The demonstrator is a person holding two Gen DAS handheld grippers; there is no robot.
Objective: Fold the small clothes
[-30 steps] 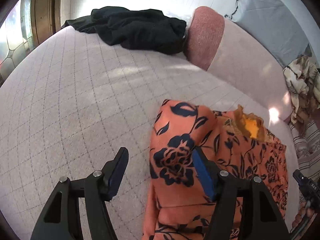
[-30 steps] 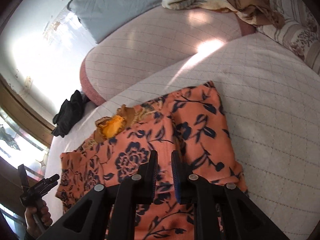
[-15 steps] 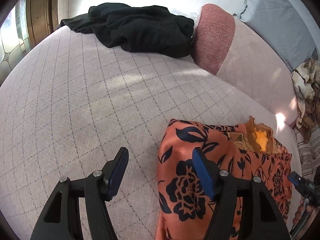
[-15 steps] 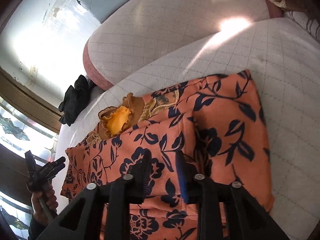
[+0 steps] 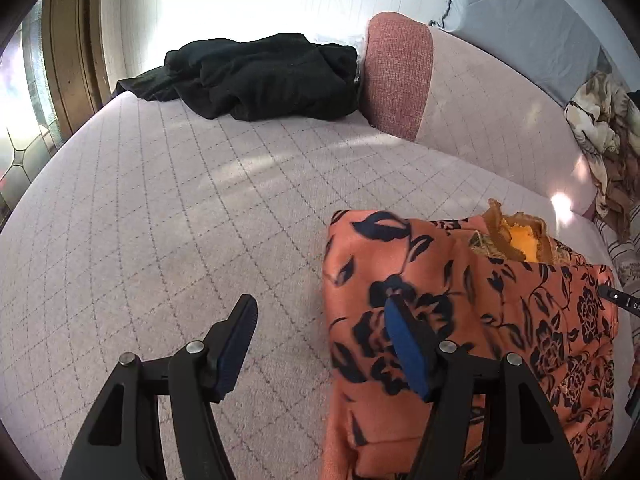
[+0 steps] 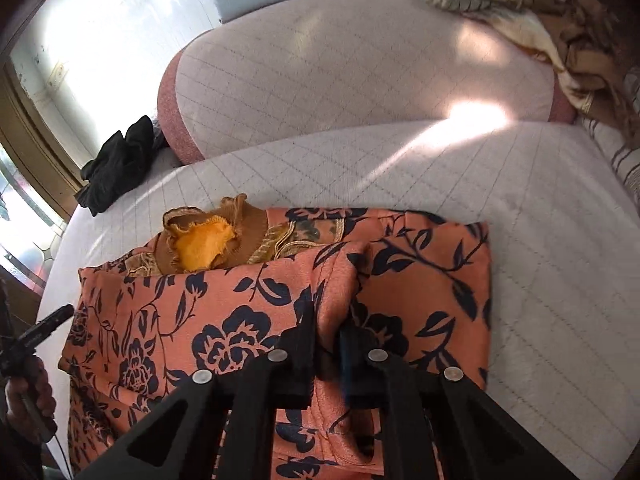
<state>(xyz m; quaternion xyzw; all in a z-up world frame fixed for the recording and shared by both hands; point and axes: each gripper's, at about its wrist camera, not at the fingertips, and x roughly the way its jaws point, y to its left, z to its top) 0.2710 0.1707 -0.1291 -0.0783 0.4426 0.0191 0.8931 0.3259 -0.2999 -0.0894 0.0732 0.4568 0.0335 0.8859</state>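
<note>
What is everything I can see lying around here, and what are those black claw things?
floral garment: one, orange with dark blue flowers, on the bed, nearest.
bed: one, pale pink quilted.
black clothes: one heap, far end.
bolster: one, pink, behind the garment.
crumpled blanket: one, cream and brown, on the bolster.
grey cloth: one, against the wall.
left gripper: black, open, one finger against the garment.
right gripper: black, just closed, pinching a garment fold.

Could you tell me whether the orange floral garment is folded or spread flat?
Partly folded: the orange floral garment has one flap doubled over its middle.
</note>
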